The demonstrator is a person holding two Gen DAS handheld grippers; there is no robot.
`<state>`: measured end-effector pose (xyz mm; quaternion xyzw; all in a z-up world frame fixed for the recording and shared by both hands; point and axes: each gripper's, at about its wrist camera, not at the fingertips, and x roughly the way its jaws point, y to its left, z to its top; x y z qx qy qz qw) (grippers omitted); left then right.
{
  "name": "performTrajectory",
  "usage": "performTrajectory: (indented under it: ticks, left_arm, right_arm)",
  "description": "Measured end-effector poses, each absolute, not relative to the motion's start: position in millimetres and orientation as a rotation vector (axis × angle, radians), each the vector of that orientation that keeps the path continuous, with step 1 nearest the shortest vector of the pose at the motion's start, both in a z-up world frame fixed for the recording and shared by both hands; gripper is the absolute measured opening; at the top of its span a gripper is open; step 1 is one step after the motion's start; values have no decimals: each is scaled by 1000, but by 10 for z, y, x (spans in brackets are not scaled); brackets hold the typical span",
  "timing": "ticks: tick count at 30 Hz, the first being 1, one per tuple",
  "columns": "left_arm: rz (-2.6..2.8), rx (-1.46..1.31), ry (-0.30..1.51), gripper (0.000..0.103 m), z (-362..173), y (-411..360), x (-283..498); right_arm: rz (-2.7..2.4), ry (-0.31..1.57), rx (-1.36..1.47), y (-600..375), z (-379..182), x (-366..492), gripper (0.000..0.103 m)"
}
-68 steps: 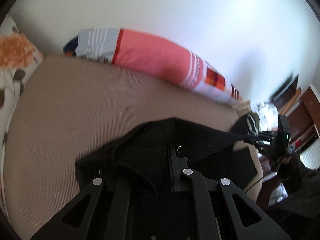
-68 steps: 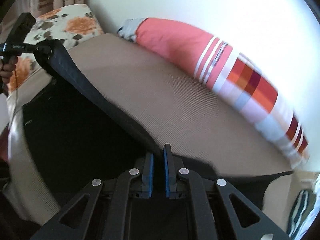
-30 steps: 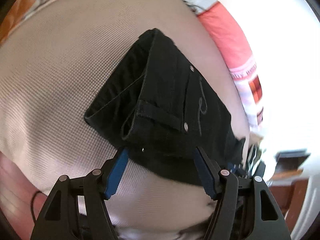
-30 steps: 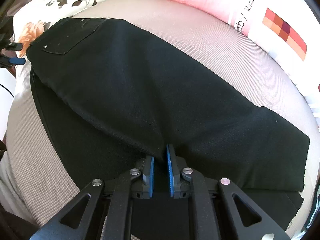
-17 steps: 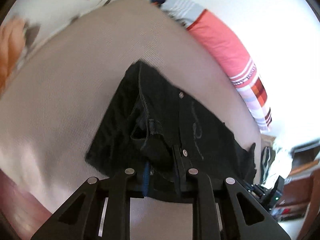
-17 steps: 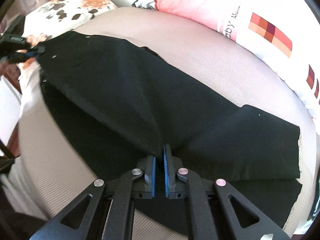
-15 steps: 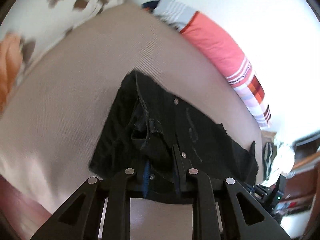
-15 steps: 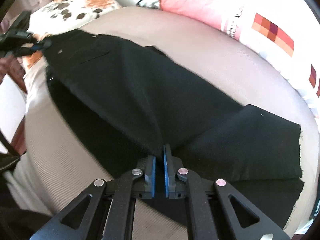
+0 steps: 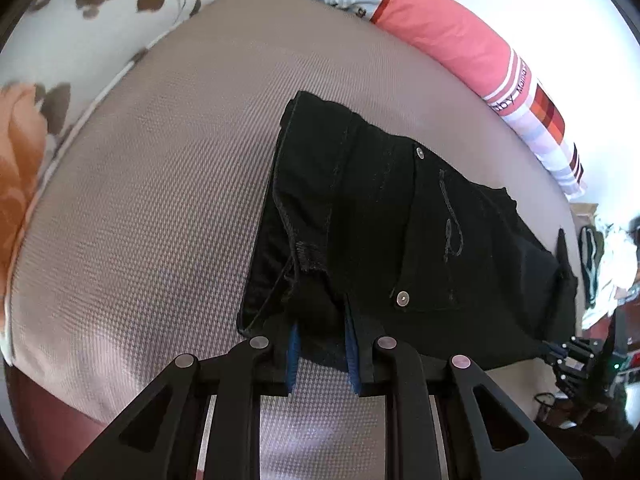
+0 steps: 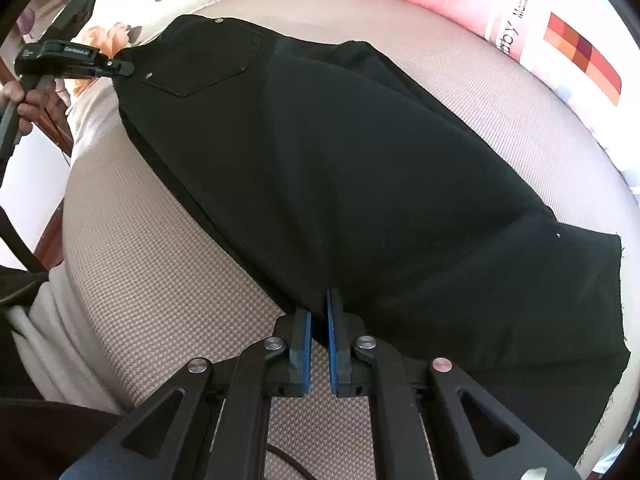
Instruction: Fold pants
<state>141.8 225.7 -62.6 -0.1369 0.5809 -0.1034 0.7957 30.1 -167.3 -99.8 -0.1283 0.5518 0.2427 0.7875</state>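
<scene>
Trousers (image 10: 360,160), black, lie lengthwise across the beige mattress (image 9: 160,200), legs already doubled. Left gripper (image 9: 320,344) pinches the waistband end; right gripper (image 10: 318,320) pinches the near edge midway toward the hems.

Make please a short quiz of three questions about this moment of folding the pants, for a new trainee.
1. True or false: the left gripper is shut on the waist end of the black pants.
2. What lies along the far edge of the bed: A) a pink striped pillow, B) a laptop, C) a towel?
3. What does the right gripper hold?

Key: 1 true. 2 A. 3 The near edge of the pants, further along the leg.
</scene>
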Motion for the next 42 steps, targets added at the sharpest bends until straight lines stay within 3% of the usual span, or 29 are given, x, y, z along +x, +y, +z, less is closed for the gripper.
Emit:
performTrajectory:
  ticks: [8,11,14,16,21,28,39,42]
  left_arm:
    - [-150,-156,1240,39,-639,2078,1307]
    - [-126,-138,1217,41,-502,2072,1174]
    - [-66,1,1163,41,-341,1972,1012]
    - [-69,105,1068,41,-179,1795,883]
    - [-348,204,955,41,0,995,641]
    - [-742,418,918,41,-294,-272,386]
    - [-789,536,974,40,-851,-1193,490]
    - [-801,510,975,30,-871,-1282,467]
  right_arm:
    - [518,1209,-186,-1745,-1108,394,8]
    - [510,1204,-175,-1752,-1112,389,9]
    - [506,1201,-147,-1788,-1096,390,14]
    - [502,1194,-131,-1826,-1082,387,25]
    - [501,1174,-106,-1863,-1027,358,33]
    - [462,1129,-88,-1967,-933,339,35]
    - [471,1102,5,-2075,-864,412,35]
    - [470,1071,111,-2367,-709,418,37]
